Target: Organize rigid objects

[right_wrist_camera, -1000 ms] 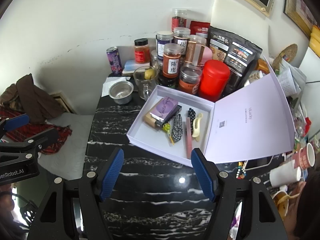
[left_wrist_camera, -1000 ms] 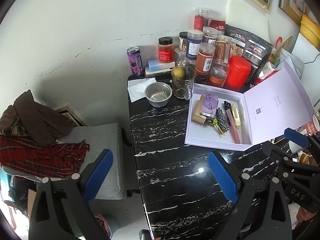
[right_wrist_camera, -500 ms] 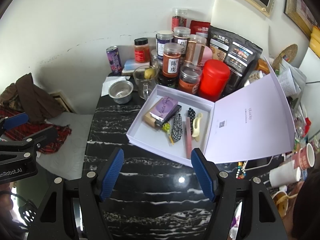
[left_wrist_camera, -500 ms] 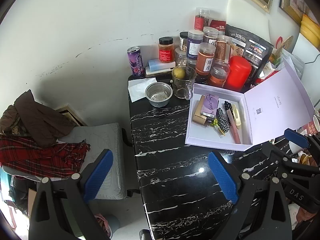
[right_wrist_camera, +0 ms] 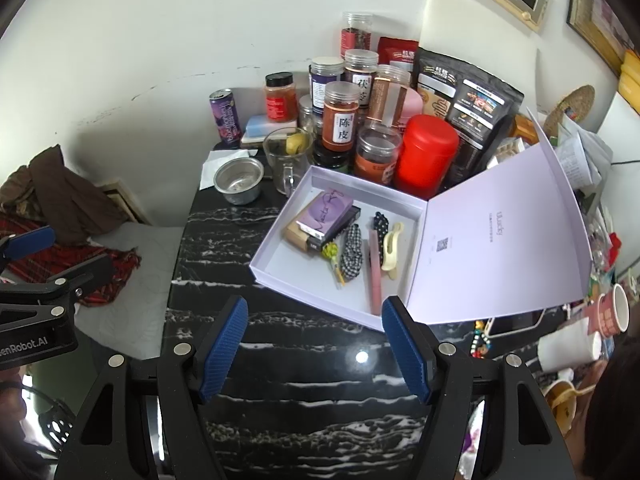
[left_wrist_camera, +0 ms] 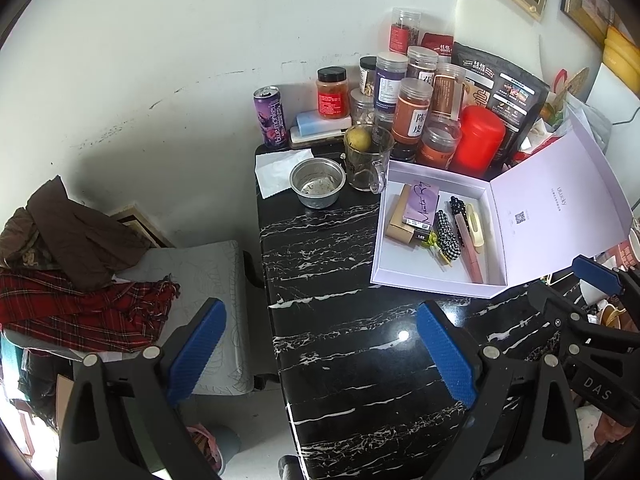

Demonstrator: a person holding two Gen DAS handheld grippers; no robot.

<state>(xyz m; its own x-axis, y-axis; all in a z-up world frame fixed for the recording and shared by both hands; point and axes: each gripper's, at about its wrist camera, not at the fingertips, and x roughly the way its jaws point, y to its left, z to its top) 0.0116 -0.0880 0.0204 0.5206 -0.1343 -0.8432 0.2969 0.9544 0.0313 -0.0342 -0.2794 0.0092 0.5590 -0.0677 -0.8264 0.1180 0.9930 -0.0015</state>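
Nearest, the right gripper (right_wrist_camera: pixel 314 344) hangs over the bare black table (right_wrist_camera: pixel 304 392), jaws apart, nothing between them. The left gripper (left_wrist_camera: pixel 320 350) hangs beside it at the table's edge, jaws likewise wide and empty. Both tilt down toward the work, apparently poised before a pick.

Beyond them, the white box (right_wrist_camera: pixel 280 258) lies open, lid (right_wrist_camera: pixel 500 232) leaning back to leave the tray clear. Inside, grouped together: small cartons (right_wrist_camera: pixel 320 220), hair clips (right_wrist_camera: pixel 390 246) and a pink stick (right_wrist_camera: pixel 375 276).

Farther back, a steel bowl (right_wrist_camera: pixel 238 180) and glass mug (right_wrist_camera: pixel 286 152) stand loose before jars (right_wrist_camera: pixel 340 116) massed against the wall.
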